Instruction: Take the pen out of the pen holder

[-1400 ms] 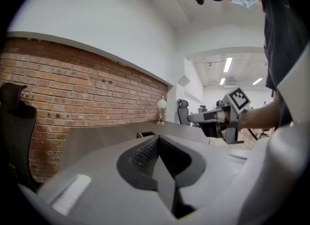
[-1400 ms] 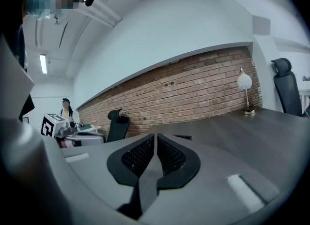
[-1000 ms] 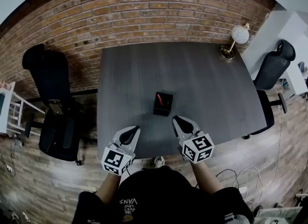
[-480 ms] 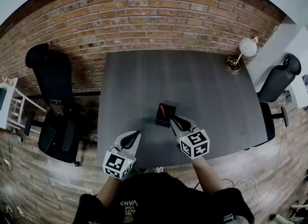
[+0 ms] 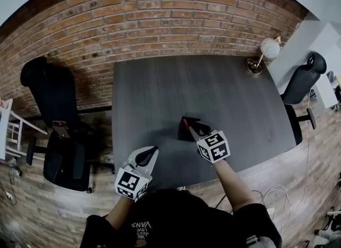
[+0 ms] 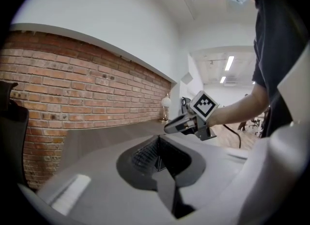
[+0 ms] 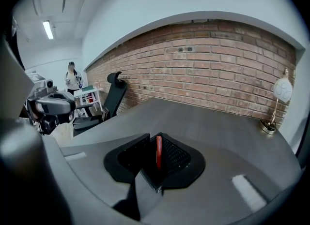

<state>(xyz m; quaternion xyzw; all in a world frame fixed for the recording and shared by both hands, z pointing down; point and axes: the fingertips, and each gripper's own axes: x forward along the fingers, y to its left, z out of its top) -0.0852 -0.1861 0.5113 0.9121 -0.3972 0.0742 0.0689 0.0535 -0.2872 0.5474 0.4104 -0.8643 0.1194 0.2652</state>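
Observation:
A black mesh pen holder [image 5: 186,129] stands on the dark grey table [image 5: 160,92], near its front edge, with a red pen [image 5: 185,123] upright in it. My right gripper [image 5: 198,129] is open and its tips reach the holder. In the right gripper view the red pen [image 7: 158,151] stands between the two jaws, inside the holder [image 7: 175,157]. My left gripper [image 5: 145,156] is open and empty, held back to the left of the holder. In the left gripper view the holder [image 6: 145,154] shows between its jaws, with the right gripper [image 6: 170,126] above it.
A white globe lamp [image 5: 268,48] on a brass base stands at the table's far right corner. A black office chair [image 5: 53,108] sits left of the table, another [image 5: 301,79] to the right. A brick wall [image 5: 160,23] lies behind. A person [image 7: 72,80] stands far off.
My right gripper has moved forward from the table's front edge to the pen holder, its jaws now round the pen. The left gripper has stayed roughly where it was.

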